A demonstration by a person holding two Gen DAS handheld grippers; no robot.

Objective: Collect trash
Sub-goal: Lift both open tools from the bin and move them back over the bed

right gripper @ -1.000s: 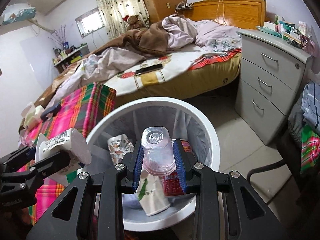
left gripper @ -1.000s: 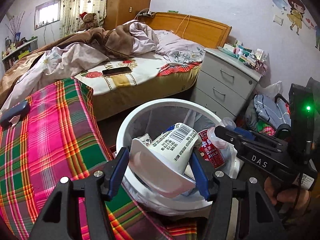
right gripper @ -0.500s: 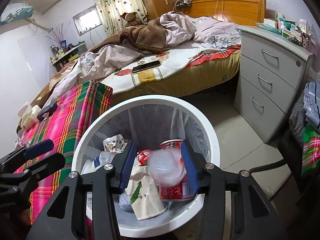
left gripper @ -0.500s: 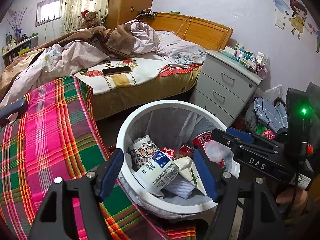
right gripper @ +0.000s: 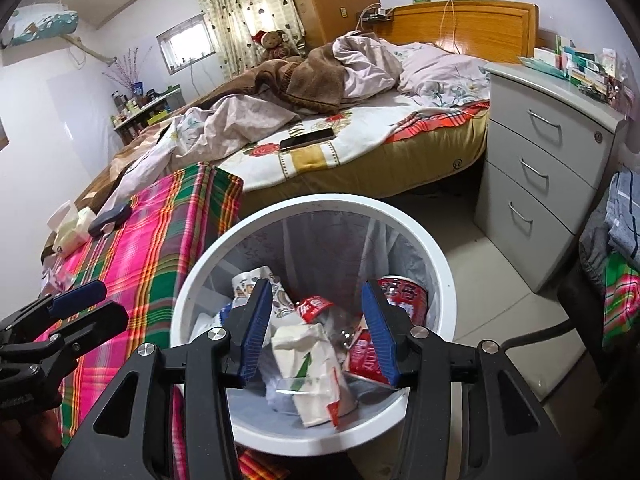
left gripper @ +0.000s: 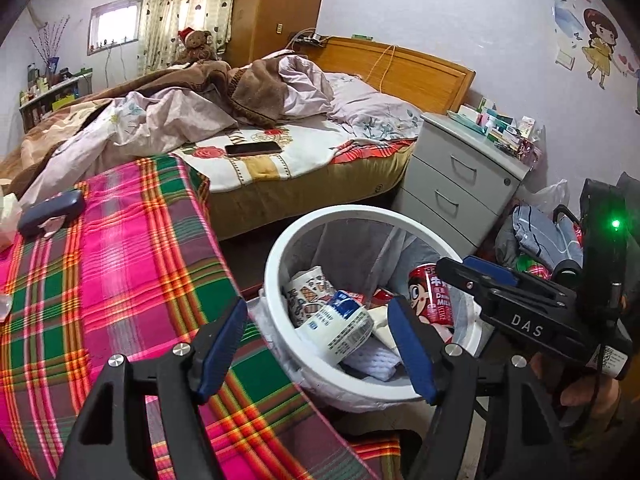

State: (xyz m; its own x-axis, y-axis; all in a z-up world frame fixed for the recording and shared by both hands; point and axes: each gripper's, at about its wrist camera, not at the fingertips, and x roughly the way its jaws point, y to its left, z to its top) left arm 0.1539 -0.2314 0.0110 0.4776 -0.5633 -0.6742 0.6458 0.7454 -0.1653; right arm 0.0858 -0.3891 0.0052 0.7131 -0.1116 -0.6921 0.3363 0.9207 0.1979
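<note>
Both spread wide and empty over the white bin (right gripper: 442, 264): left gripper (left gripper: 316, 344) at its near rim, right gripper (right gripper: 316, 332) above the middle, likely placed for dropping. Trash lying inside: white cup (left gripper: 340, 326), red can (left gripper: 434, 294), carton (right gripper: 312, 364). Plaid cloth (left gripper: 100, 280) just beside bin.

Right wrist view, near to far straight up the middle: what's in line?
Right hand-held gripper, open → white round trash bin holding cartons and cups → dark smartphone on the floral bedspread → crumpled brown blanket → teddy bear in a red hat → patterned curtain.
</note>
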